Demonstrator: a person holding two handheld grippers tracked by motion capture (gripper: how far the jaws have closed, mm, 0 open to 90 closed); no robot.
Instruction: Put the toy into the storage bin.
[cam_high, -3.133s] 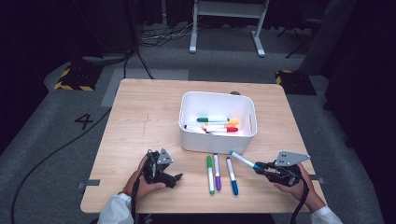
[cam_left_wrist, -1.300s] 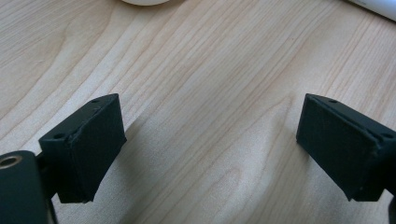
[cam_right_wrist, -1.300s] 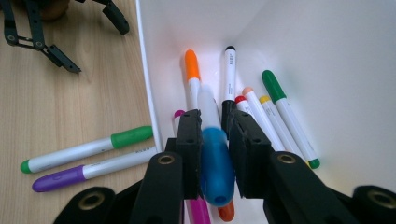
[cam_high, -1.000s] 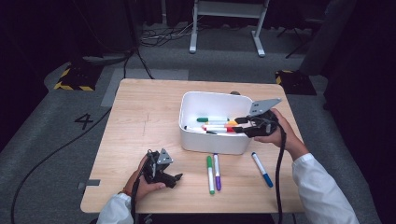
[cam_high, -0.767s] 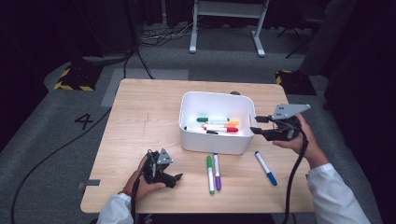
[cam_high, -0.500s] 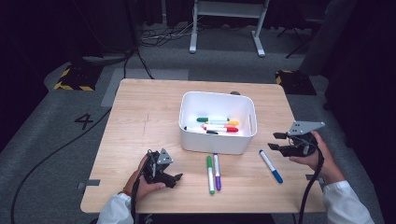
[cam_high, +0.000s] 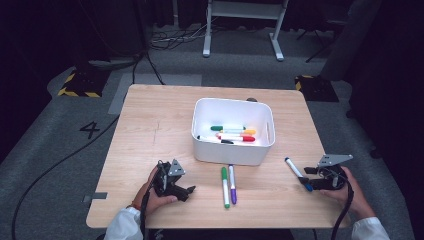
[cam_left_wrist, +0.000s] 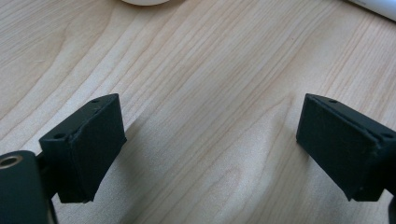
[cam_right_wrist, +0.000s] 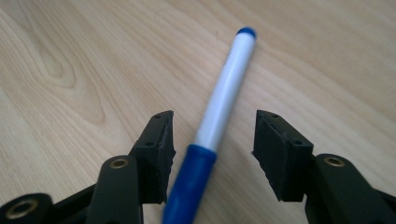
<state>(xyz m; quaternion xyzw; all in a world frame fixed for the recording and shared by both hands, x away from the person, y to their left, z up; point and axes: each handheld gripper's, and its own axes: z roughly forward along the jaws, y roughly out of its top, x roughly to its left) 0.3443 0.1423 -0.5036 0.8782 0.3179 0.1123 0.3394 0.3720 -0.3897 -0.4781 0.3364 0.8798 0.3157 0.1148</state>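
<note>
Right gripper: jaws standing apart, straddling the blue marker. They've just been opening, with the marker between them. Pads aren't pressing on it; there is a gap on each side, the left pad closer to the cap. The marker is lying flat on the table, blue cap toward the camera, white barrel pointing away, small blue end at the far tip. The cap's near end is running out of the bottom of the right gripper view.

In the high view the right gripper is sitting at the near right part of the table, held in the person's right hand, grey plate on top, cable trailing back. The marker is lying diagonally just left of it, well apart from the bin.

Left gripper: released, jaws standing wide, nothing but bare wood between them. In the high view the left gripper is resting on the near left part of the table in the left hand.

White bin is sitting mid-table, open top. Inside: a green marker, an orange-capped marker, a red marker and a black-capped marker, all lying roughly side by side on the bottom. Exact count is hard to call; they're overlapping and small.

Outside, just in front of the bin: a green-capped marker and a purple marker lying side by side, nearly touching.

A white curved edge is cut off at the top of the left gripper view; I can't tell what it is.
</note>
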